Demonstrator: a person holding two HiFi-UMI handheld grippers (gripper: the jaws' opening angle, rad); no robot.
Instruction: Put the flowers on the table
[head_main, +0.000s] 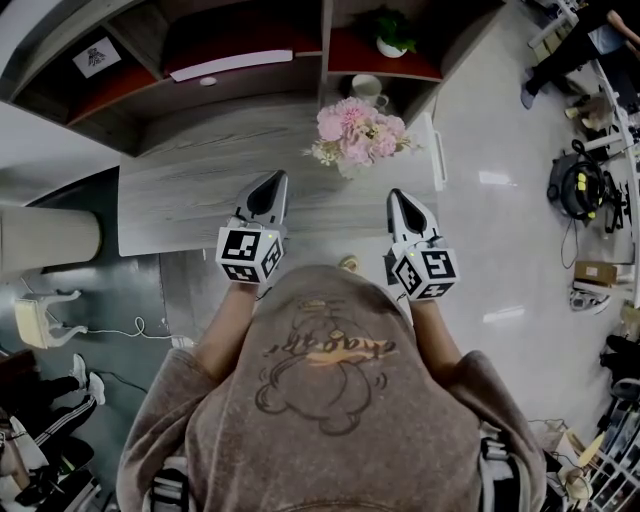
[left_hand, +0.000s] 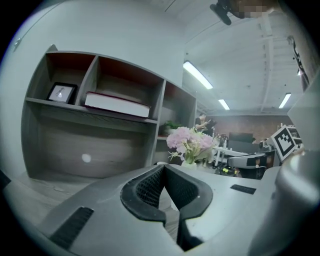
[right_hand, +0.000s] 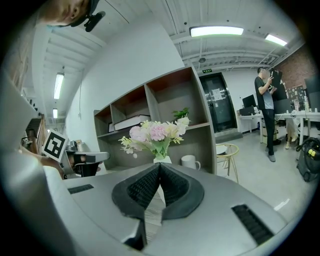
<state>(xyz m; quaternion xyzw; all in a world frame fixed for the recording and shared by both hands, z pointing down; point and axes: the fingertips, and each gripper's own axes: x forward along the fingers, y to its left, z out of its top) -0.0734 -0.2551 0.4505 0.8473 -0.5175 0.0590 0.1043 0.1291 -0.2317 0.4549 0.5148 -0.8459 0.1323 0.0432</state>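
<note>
The flowers (head_main: 358, 133) already stand upright in their vase (right_hand: 163, 160) on the table (head_main: 190, 190), near its far right corner and just in front of the shelf (head_main: 250, 60). I judge the job done, with nothing left but to draw back. My left tongs (head_main: 272, 185) are pressed together with nothing between them, and my right tongs (head_main: 399, 200) are together and empty too. I hold both out in front of my chest, side by side and well apart, with the tips over the near part of the table and pointing toward its far edge. The flowers lie ahead of both, nearer the right pair, touching neither.
</note>
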